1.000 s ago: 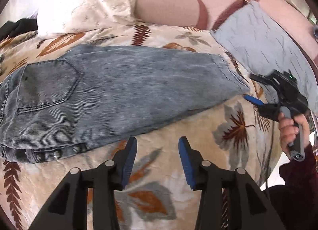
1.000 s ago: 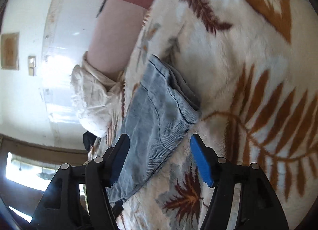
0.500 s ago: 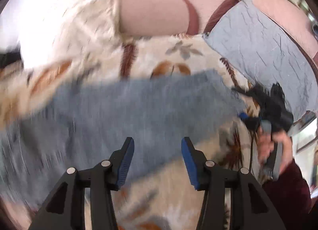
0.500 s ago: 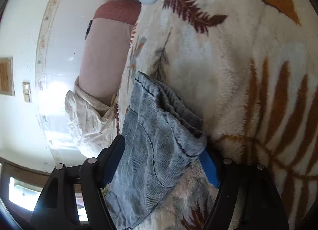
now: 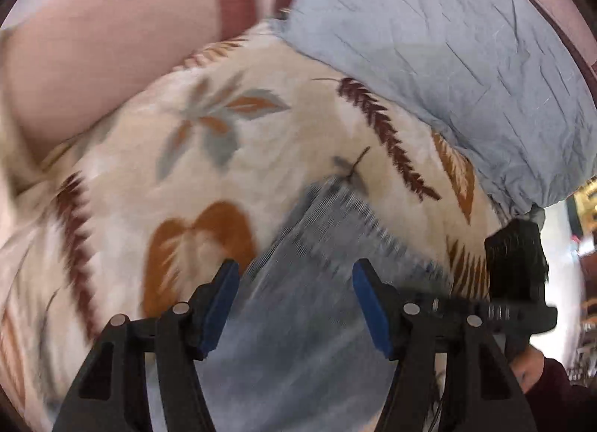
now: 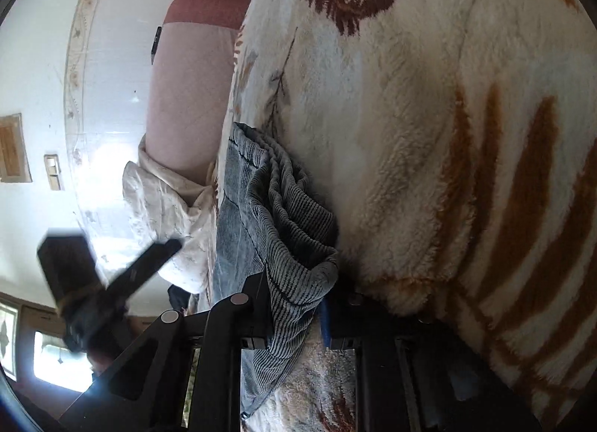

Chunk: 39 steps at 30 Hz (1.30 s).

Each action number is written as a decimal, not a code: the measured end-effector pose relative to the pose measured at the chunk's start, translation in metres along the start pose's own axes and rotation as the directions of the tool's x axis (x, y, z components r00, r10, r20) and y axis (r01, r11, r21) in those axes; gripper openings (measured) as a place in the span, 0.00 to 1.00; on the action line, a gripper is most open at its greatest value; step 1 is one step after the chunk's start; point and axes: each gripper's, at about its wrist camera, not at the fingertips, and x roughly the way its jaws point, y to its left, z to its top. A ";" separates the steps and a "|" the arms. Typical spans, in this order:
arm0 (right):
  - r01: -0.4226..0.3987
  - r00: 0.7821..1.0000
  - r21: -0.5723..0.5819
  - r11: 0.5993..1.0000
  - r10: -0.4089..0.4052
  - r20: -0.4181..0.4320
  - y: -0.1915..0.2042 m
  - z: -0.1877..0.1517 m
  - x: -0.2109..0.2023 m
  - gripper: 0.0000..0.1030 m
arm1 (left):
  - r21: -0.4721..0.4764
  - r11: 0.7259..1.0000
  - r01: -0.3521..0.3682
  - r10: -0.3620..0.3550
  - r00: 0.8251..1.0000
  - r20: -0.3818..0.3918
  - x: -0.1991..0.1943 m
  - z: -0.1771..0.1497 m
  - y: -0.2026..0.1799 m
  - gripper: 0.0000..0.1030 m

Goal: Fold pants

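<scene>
Pants (image 6: pixel 268 230), one grey-blue corduroy pair, lie on a cream blanket (image 6: pixel 429 133) printed with brown and rust leaves. The right gripper (image 6: pixel 294 314) has its jaws pressed onto the bunched cuff end, which rises in folds between them. The left gripper (image 5: pixel 296 305) hangs over the leg (image 5: pixel 317 282) with jaws spread and nothing between them but cloth below. Two grippers show in all; one pale blue pillow (image 5: pixel 447 58) lies at the blanket's far edge, and a pink headboard (image 5: pixel 93 51) stands behind. A white crumpled cloth (image 6: pixel 168 208) lies beside the pants in the right view. A second ago the right jaws stood apart around the cuff; now they pinch it. The left gripper then looked over the whole leg and back pocket; now it is close above the cuff end, near the right gripper (image 5: pixel 518 275). No writing can be read.
</scene>
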 end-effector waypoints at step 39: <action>0.075 0.992 -0.213 0.974 -0.052 0.111 0.058 -0.027 -0.017 0.16 | -0.015 0.980 0.196 -0.189 0.958 0.214 -0.011 0.008 0.016 0.13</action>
